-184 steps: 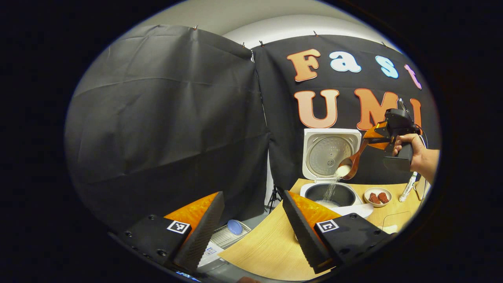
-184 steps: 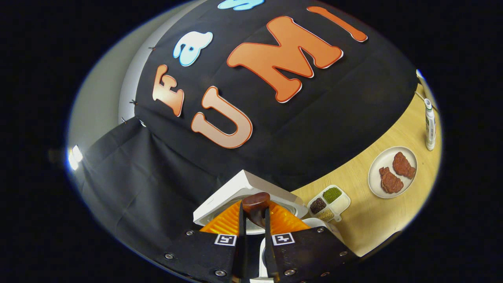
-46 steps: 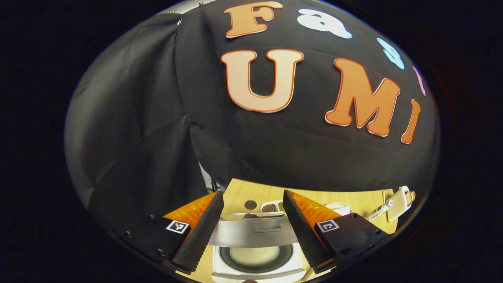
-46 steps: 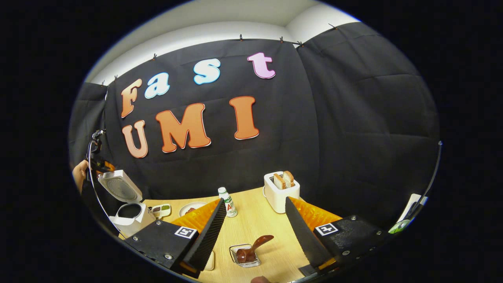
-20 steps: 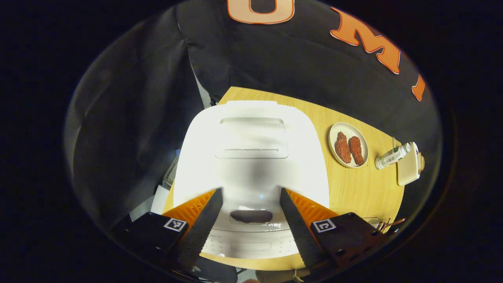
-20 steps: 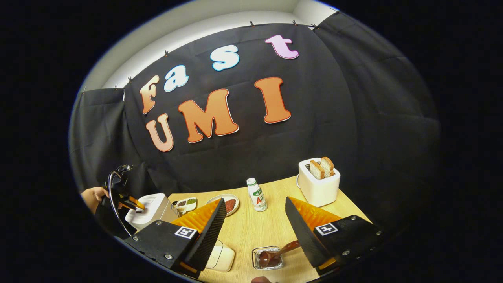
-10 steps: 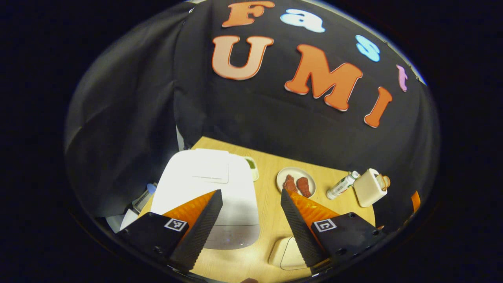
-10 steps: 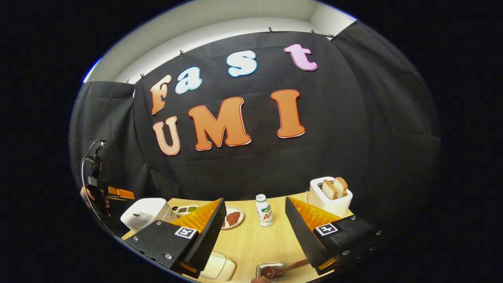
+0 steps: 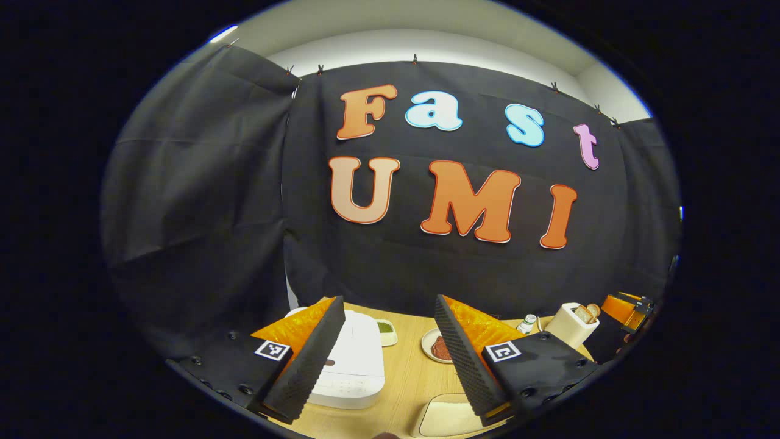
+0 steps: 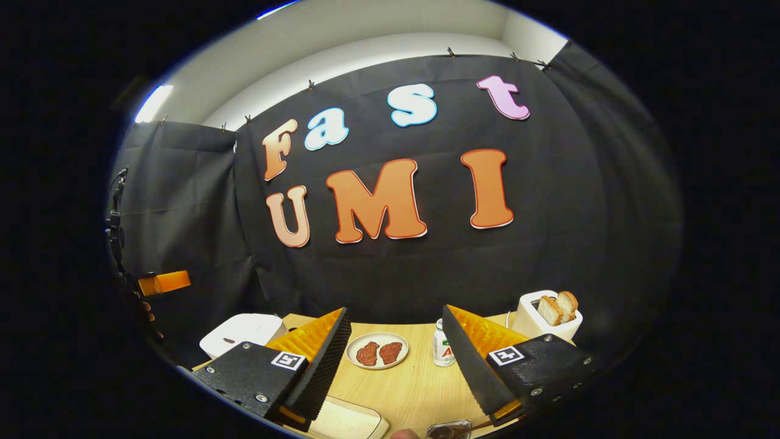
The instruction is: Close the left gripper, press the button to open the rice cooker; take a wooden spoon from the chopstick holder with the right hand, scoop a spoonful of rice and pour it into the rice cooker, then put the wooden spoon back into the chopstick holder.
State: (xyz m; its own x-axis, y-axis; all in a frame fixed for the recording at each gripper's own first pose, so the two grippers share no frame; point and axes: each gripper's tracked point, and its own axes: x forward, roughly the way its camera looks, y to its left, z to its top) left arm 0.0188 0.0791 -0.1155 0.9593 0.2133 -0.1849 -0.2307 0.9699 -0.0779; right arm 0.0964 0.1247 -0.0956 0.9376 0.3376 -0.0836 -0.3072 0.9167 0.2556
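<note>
The white rice cooker [image 9: 352,366] stands with its lid down at the table's left end, partly behind my left gripper's left finger; it also shows as the rice cooker [image 10: 241,334] in the right gripper view. My left gripper [image 9: 387,300] is open and holds nothing, back from the cooker. My right gripper [image 10: 396,311] is open with nothing between its fingers. At the bottom edge of the right gripper view sits the small clear chopstick holder [image 10: 448,431], with the brown wooden spoon [image 10: 478,425] resting in it. The other gripper [image 9: 624,305] shows far right.
On the wooden table [image 10: 414,381] are a plate of red meat pieces [image 10: 376,352], a small bottle [image 10: 440,350], a white toaster with bread [image 10: 545,320] and a cream board [image 10: 347,424]. A small seasoning dish [image 9: 387,332] sits behind the cooker. The left gripper's orange finger [image 10: 163,282] hangs at far left.
The left gripper has risen off the shut cooker lid and drawn back. The right gripper has tilted up, so the holder with the spoon slid to the bottom edge.
</note>
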